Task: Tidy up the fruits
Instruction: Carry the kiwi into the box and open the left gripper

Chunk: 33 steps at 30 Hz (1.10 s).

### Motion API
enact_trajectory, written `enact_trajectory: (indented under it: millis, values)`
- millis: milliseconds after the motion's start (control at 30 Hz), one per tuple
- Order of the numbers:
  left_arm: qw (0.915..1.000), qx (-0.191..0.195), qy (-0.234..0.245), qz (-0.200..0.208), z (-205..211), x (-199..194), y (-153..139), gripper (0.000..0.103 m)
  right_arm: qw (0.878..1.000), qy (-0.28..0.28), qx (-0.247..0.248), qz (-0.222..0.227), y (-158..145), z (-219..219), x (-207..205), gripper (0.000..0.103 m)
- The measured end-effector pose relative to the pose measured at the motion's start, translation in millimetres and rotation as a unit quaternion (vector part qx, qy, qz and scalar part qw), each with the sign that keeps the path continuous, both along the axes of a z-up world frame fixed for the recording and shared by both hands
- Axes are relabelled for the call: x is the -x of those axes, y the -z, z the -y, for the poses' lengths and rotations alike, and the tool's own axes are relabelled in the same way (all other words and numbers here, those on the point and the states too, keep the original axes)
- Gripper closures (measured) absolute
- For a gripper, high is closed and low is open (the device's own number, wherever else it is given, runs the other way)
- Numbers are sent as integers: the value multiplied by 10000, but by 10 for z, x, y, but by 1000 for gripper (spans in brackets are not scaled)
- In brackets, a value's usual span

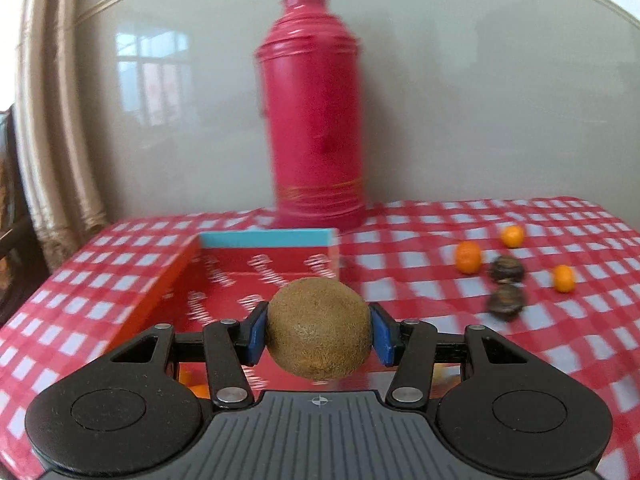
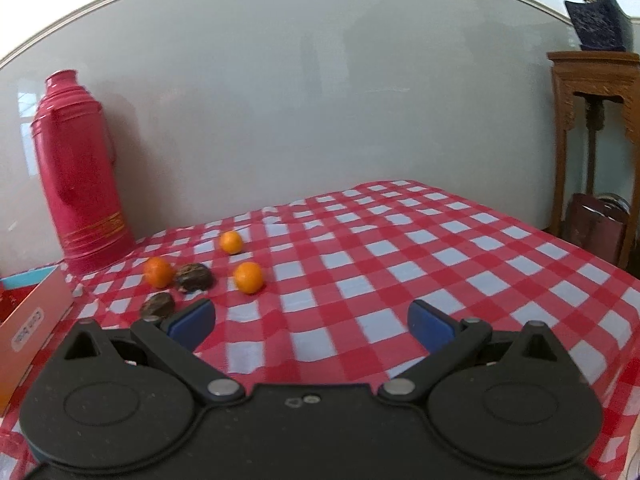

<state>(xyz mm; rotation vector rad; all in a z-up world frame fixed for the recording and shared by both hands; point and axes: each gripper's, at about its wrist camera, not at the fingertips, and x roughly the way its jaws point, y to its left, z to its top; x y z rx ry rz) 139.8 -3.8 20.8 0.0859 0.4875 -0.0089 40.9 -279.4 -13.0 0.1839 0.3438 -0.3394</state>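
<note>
Now your left gripper [image 1: 319, 330] is clamped on the kiwi [image 1: 319, 328] over the red box [image 1: 256, 276]; lower it, then release. Your right gripper [image 2: 312, 326] hangs apart, nothing between its pads.

1. The left wrist view looks forward and slightly down from just behind its own fingers, close over the red box [image 1: 224, 280], facing the wall.
2. The right wrist view sits low over the checked tablecloth [image 2: 400, 248], facing the same wall.
3. Both share the red thermos [image 1: 312, 112] and the scattered small oranges [image 2: 248, 277].
</note>
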Motion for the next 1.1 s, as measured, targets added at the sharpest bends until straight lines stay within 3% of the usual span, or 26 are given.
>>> enact_trajectory:
  millis: [333, 567, 800, 933, 1000, 1100]
  values:
    - [9955, 128, -769, -546, -587, -379, 284, 51, 9991, -384, 139, -65, 3, -269, -117, 6]
    - [9937, 151, -849, -714, -687, -548, 364, 51, 9982, -573, 162, -102, 17, -416, -194, 6]
    - [9885, 423, -1043, -1009, -779, -726, 347, 50, 9971, -736, 162, -128, 20, -514, -246, 6]
    - [9842, 756, -1144, -1119, -887, -774, 324, 41, 9967, -790, 154, -131, 21, -543, -259, 6]
    - [9839, 733, -1275, -1012, -910, -754, 269, 25, 9965, -814, 151, -136, 20, -546, -260, 6]
    - [9855, 835, -1224, -830, -965, -689, 166, 25, 9965, -820, 131, -104, 13, -536, -252, 6]
